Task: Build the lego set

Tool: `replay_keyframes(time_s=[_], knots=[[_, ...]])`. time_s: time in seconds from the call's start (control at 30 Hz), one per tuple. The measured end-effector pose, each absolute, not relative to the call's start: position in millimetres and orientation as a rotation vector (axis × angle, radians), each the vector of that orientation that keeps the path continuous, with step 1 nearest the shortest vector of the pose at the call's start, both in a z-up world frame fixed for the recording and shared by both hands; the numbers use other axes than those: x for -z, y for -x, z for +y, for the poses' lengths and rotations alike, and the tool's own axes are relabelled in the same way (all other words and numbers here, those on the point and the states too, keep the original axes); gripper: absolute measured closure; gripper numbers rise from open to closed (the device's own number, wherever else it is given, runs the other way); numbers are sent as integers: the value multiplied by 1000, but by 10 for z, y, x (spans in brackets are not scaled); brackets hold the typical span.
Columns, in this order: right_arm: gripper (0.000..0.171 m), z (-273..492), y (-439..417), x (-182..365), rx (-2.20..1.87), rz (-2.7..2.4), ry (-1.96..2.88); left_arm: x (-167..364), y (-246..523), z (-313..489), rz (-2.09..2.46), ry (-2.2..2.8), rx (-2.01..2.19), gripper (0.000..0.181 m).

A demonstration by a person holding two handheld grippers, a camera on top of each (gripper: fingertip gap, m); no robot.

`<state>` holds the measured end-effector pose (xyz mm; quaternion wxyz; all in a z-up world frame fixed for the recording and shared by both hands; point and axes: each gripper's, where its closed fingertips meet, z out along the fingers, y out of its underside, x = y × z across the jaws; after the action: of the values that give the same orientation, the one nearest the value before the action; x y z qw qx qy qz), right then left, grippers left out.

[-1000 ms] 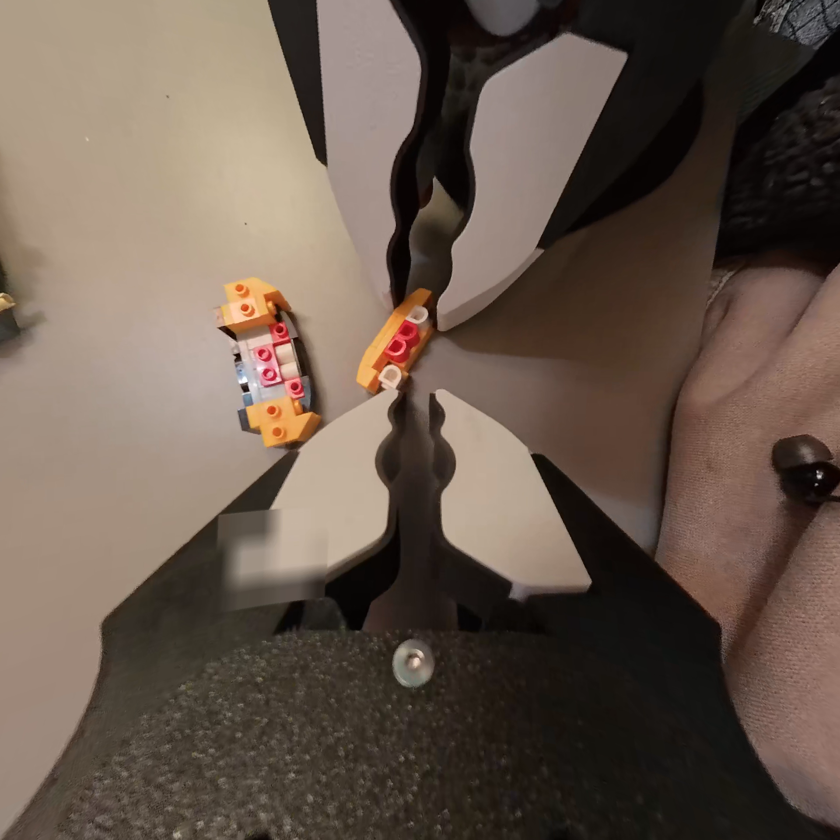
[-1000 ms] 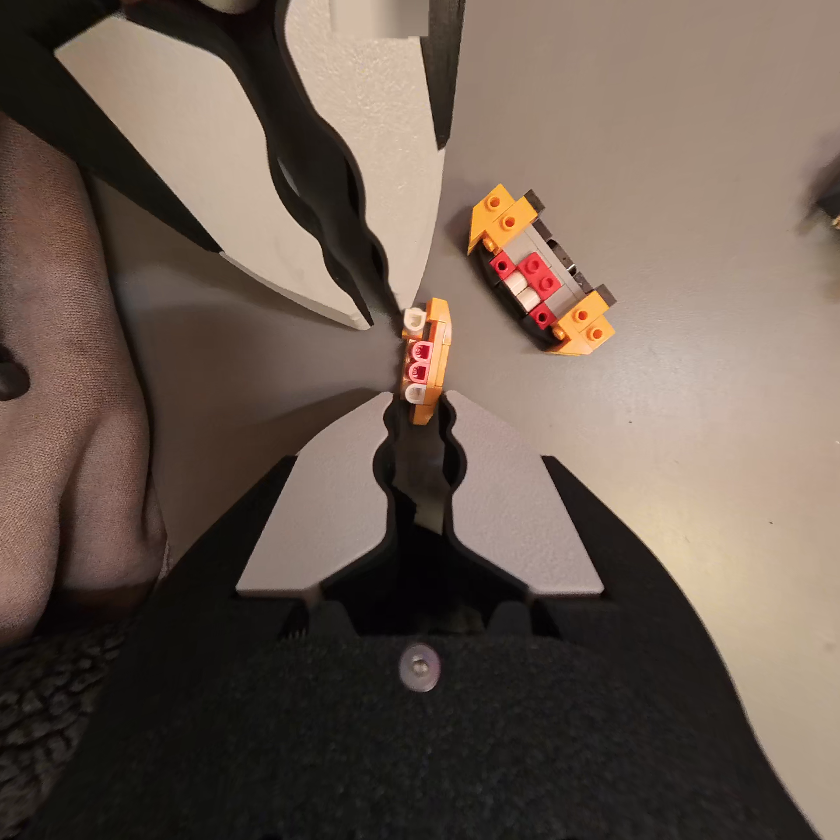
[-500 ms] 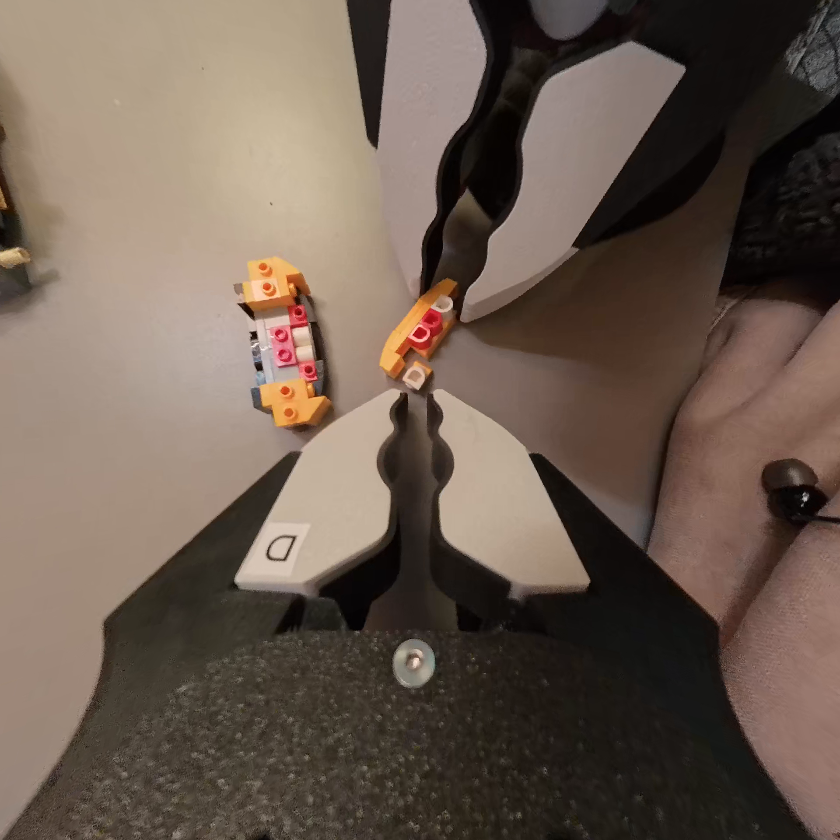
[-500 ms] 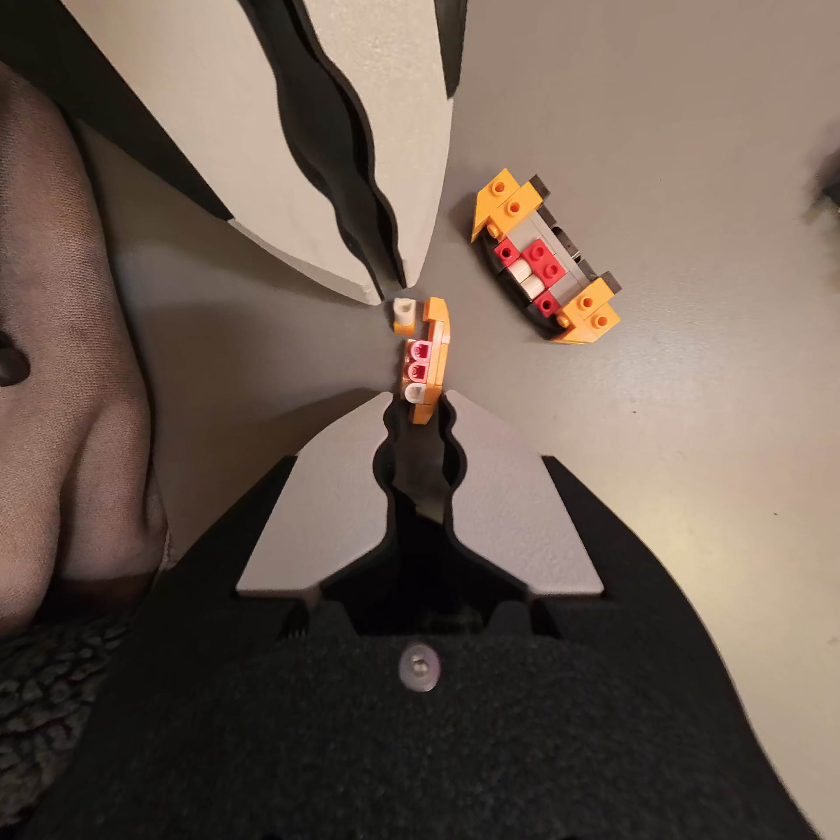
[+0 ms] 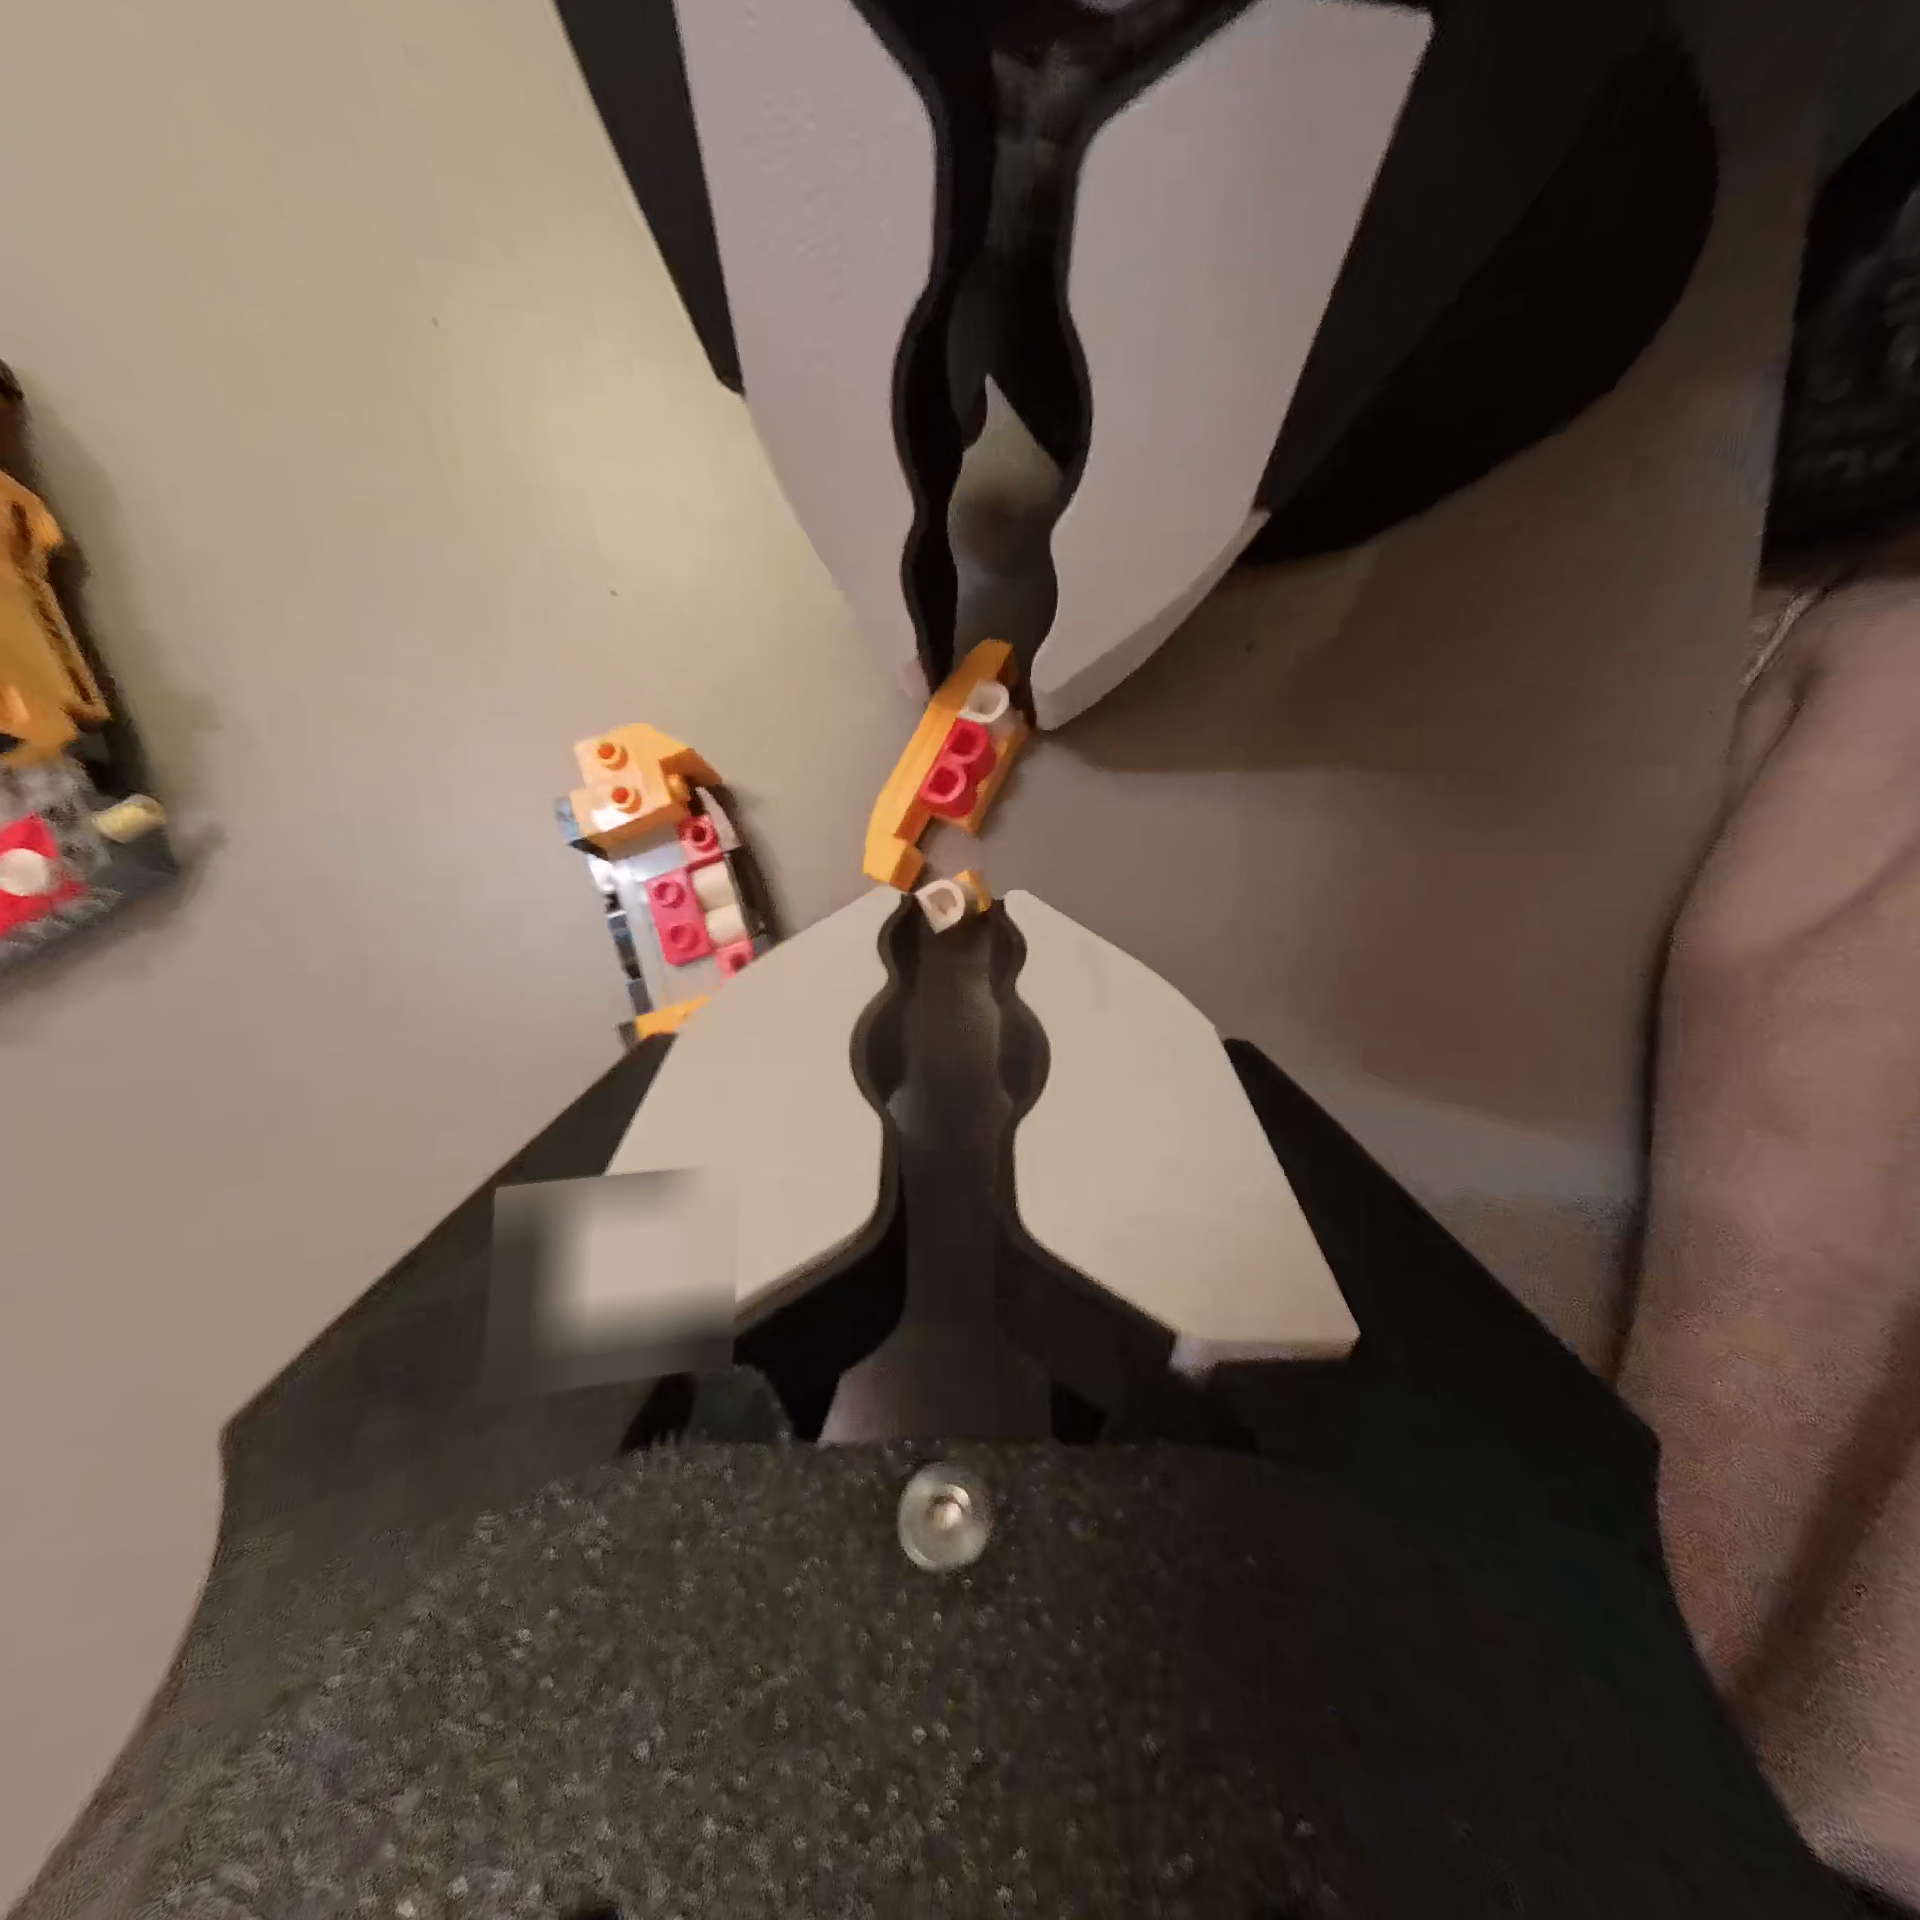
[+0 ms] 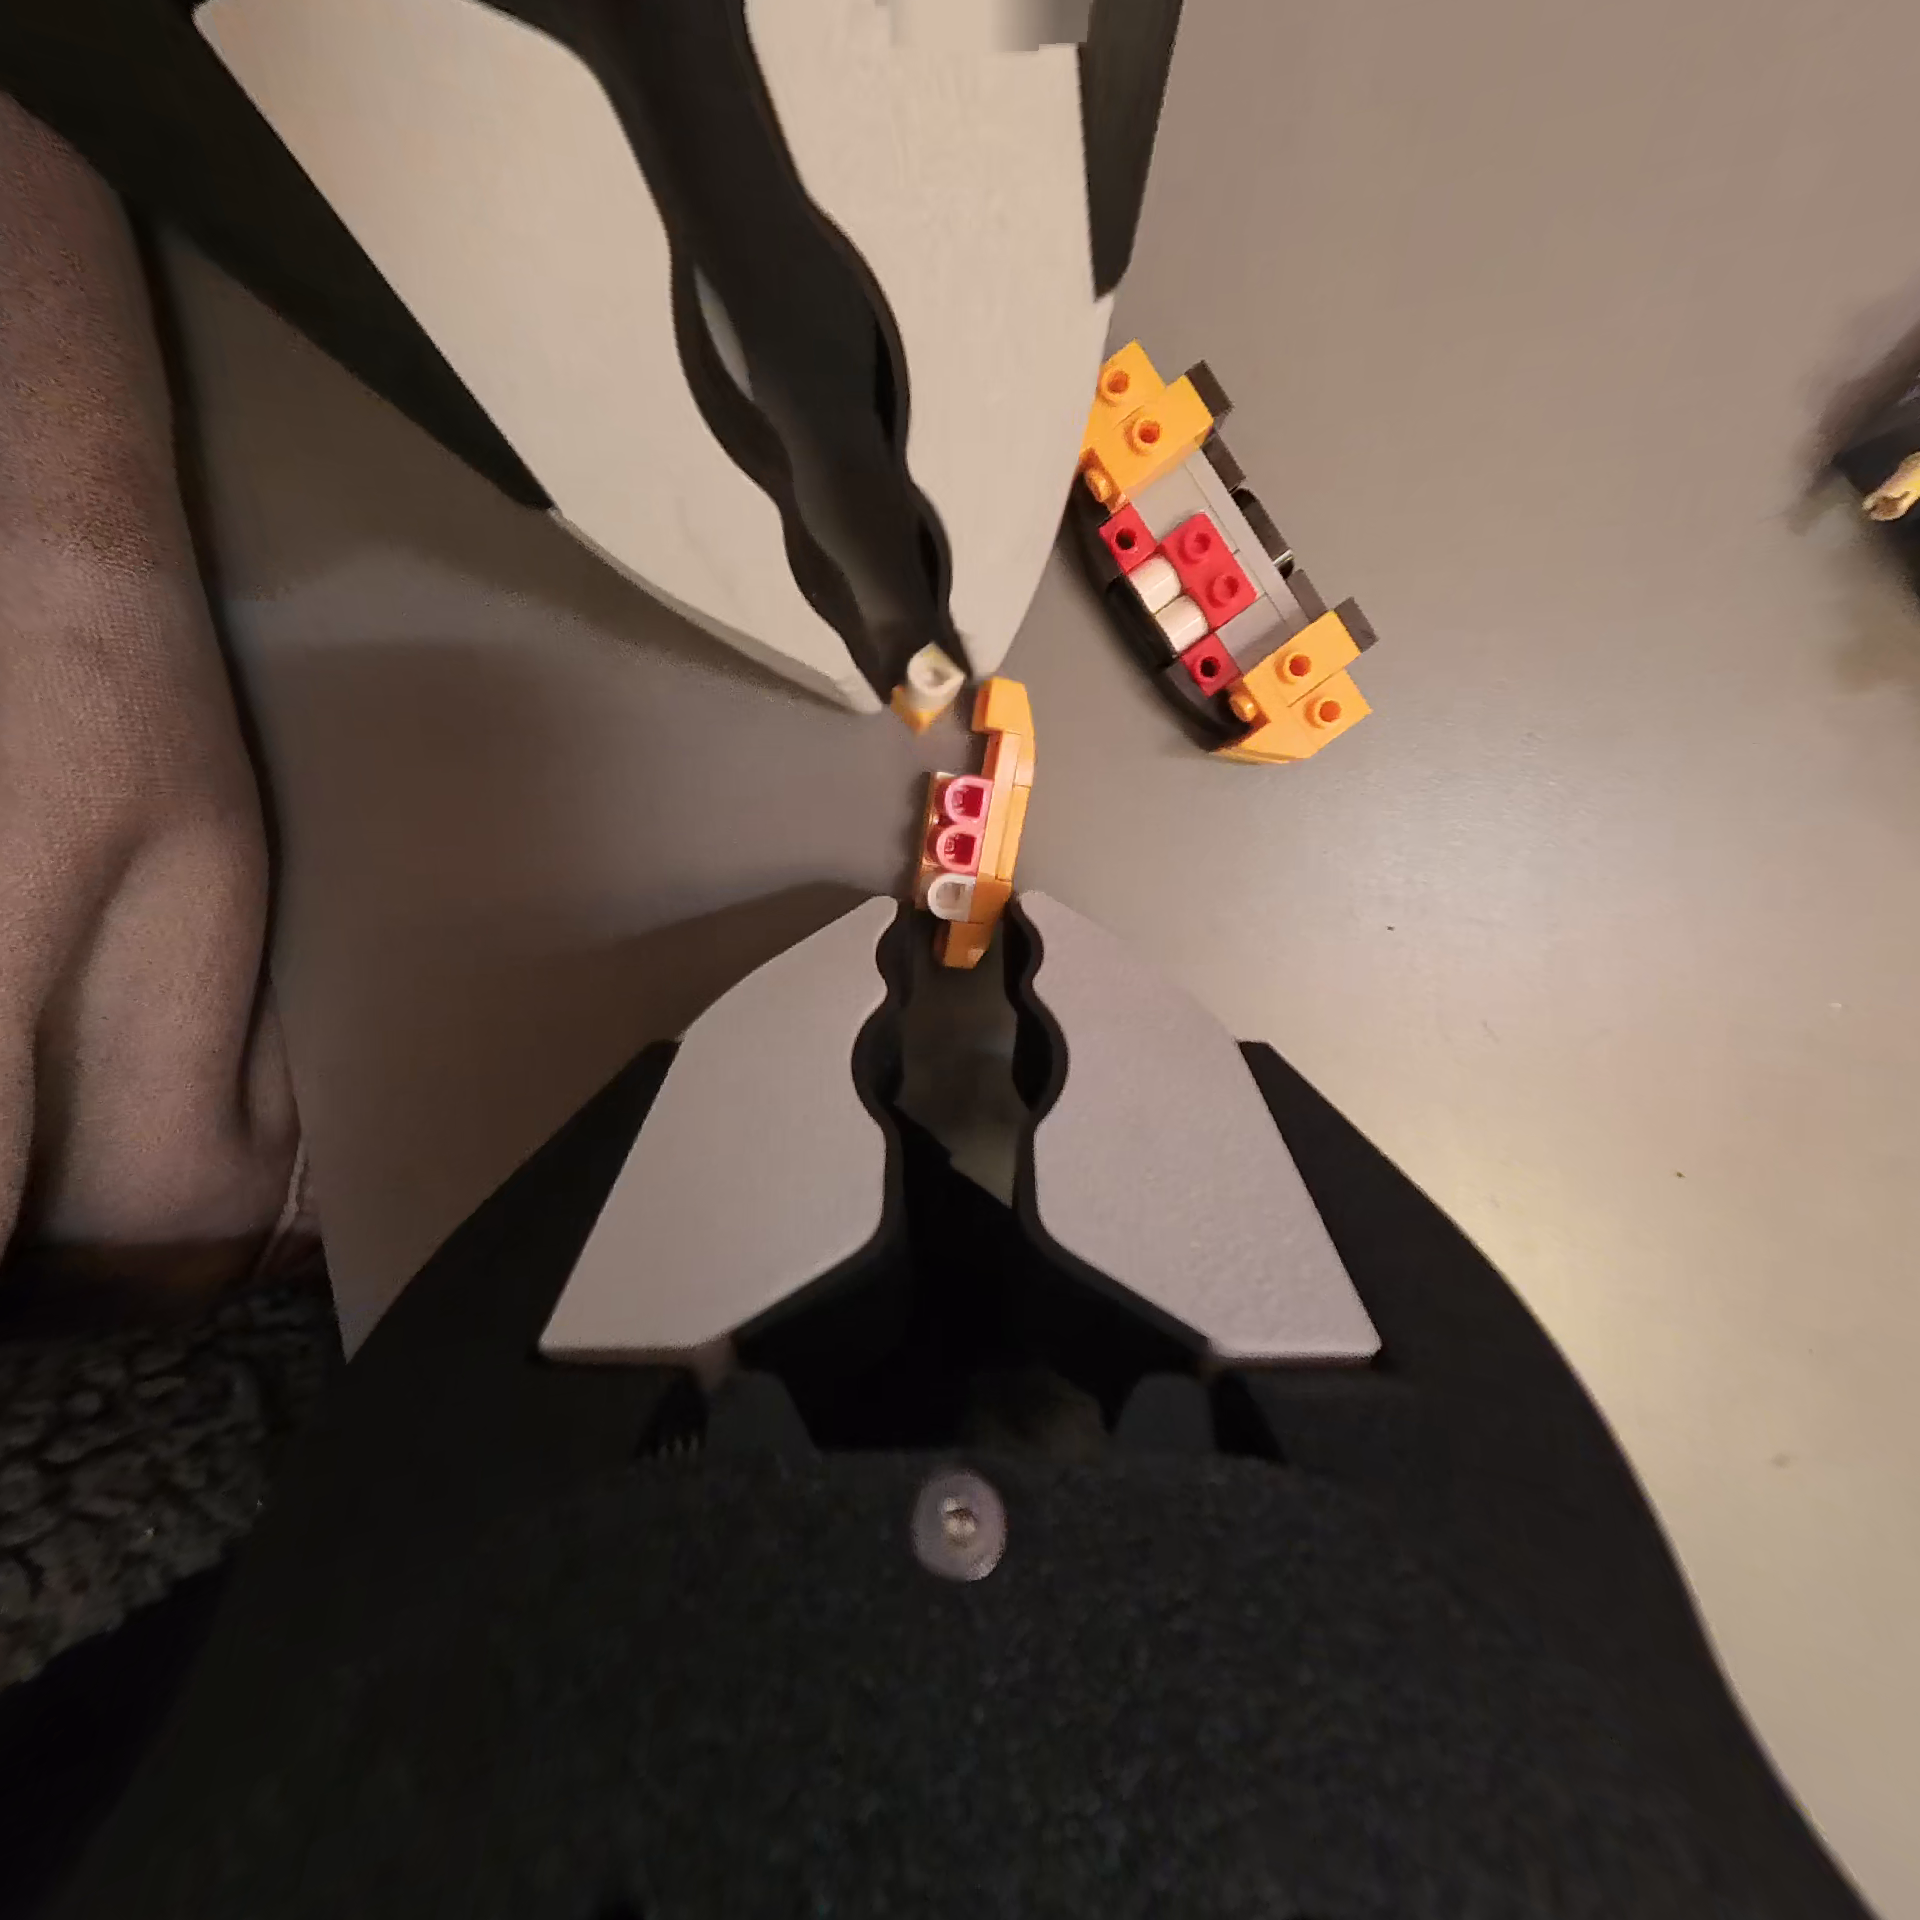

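The two grippers met tip to tip over the table (image 6: 1558, 935). Left gripper (image 5: 951, 902) was pinched on a tiny white-and-orange piece (image 5: 945, 900). Right gripper (image 6: 961, 920) clamped one end of the orange curved strip (image 6: 982, 821), long axis running straight away from it. Bigger orange-grey build (image 6: 1216, 561) lay flat on the table, off to the far right.

The curved strip (image 6: 982, 821) is orange with two red pieces and one white; the small loose piece (image 5: 948, 900) is white on orange. The larger assembly (image 6: 1221, 561), farther off on the plain grey-beige table (image 6: 1558, 312), mixes orange ends, grey middle, red and cream studs, black edging. Both grippers have pale grey fingers (image 5: 1132, 1122) on black bodies.
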<state>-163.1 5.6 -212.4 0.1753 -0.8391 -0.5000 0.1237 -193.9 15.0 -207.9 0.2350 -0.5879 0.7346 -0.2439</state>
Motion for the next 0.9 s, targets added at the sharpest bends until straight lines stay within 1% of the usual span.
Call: replay_keyframes(time_s=[0.1,0.33,0.63,0.83,0.9], knots=[[155,75,1616,2126,-358,-1438,2367,2034,1994,178,2030,1587,636,168],[155,150,1626,2128,-359,-1504,2340,1989,2037,90,1935,1741,762,171],[155,106,1660,2128,-401,-1605,2303,2071,1969,77,1987,1678,754,168],[155,82,1665,2129,-419,-1601,2312,2010,1998,119,1959,1655,727,169],[155,72,1668,2128,-422,-1607,2313,1967,2007,187,1918,1660,713,166]])
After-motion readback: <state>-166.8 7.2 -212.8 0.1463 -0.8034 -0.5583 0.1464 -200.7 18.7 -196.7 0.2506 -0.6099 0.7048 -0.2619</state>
